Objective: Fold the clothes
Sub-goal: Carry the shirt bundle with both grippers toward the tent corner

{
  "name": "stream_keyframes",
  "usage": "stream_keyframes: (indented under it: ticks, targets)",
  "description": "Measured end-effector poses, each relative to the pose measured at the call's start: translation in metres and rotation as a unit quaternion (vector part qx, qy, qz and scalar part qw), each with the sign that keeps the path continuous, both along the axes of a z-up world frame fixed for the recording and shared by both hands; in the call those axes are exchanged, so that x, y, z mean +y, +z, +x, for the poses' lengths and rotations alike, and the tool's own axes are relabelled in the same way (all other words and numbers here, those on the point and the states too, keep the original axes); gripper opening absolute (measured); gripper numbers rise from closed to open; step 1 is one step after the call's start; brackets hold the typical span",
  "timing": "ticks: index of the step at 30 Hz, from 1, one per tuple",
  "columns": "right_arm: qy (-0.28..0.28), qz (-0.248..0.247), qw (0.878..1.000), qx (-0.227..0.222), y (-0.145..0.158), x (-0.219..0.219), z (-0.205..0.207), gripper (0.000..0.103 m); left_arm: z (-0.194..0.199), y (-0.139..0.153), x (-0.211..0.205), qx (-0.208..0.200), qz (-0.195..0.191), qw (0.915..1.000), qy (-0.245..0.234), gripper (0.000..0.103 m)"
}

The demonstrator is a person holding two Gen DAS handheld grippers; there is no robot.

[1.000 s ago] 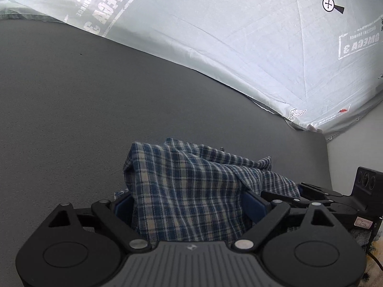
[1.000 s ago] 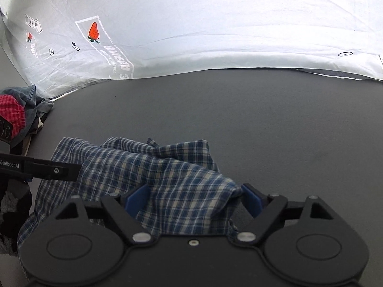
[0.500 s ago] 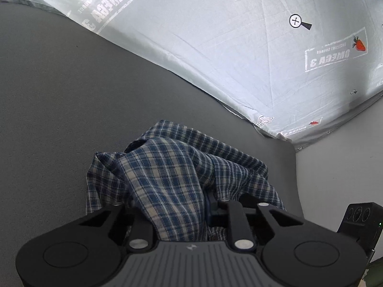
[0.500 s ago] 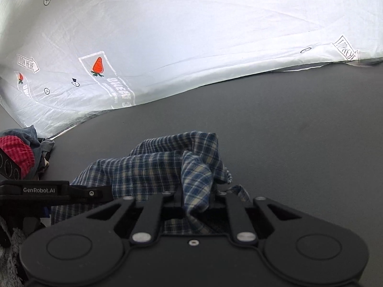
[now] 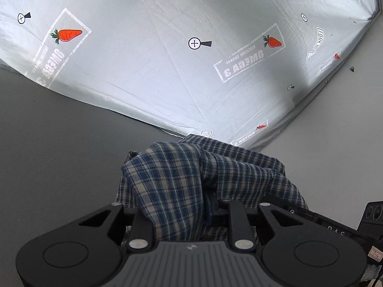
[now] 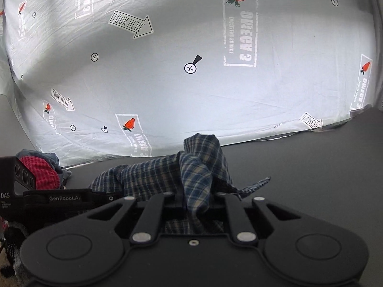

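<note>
Left gripper and right gripper each pinching the blue plaid shirt bunched between their fingers, shirt draped forward over the dark grey table — "GenRobot.AI" on the left unit, "LOOK HERE" on the white backdrop sheet

Right gripper — jaws drawn together, a fold of the blue plaid garment pinched between them and bunched upward ahead. The rest is trailed leftward over the dark grey table. The left gripper is seen at far left, a red checked cloth behind it. A white printed sheet is hung beyond.

Both jaws went from open to clamped on plaid shirt; shirt lifted off table.
</note>
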State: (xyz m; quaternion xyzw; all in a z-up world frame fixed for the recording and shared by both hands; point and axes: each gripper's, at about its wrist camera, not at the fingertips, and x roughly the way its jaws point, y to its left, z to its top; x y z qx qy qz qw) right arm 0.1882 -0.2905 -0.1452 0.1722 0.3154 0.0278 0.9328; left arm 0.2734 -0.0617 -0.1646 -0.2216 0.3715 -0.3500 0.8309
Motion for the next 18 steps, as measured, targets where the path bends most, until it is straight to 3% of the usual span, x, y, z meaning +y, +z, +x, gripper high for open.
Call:
stream_keyframes:
  ticks: [8, 12, 16, 18]
  targets:
    - [-0.033, -0.012, 0.999, 0.016, -0.003, -0.023, -0.008, 0.011, 0.033, -0.026, -0.047, 0.02, 0.05, 0.9977, -0.04, 0.026]
    - [-0.051, 0.006, 0.998, 0.042, -0.025, -0.046, 0.005, 0.011, 0.059, -0.045, -0.077, 0.019, 0.086, 0.9944, -0.059, 0.03]
    - [-0.064, 0.027, 0.996, 0.063, -0.049, -0.069, 0.019, 0.012, 0.094, -0.07, -0.099, 0.034, 0.115, 0.9899, -0.076, 0.045]
    - [-0.069, 0.038, 0.994, 0.075, -0.062, -0.08, 0.027, 0.012, 0.111, -0.083, -0.106, 0.041, 0.133, 0.9871, -0.079, 0.062]
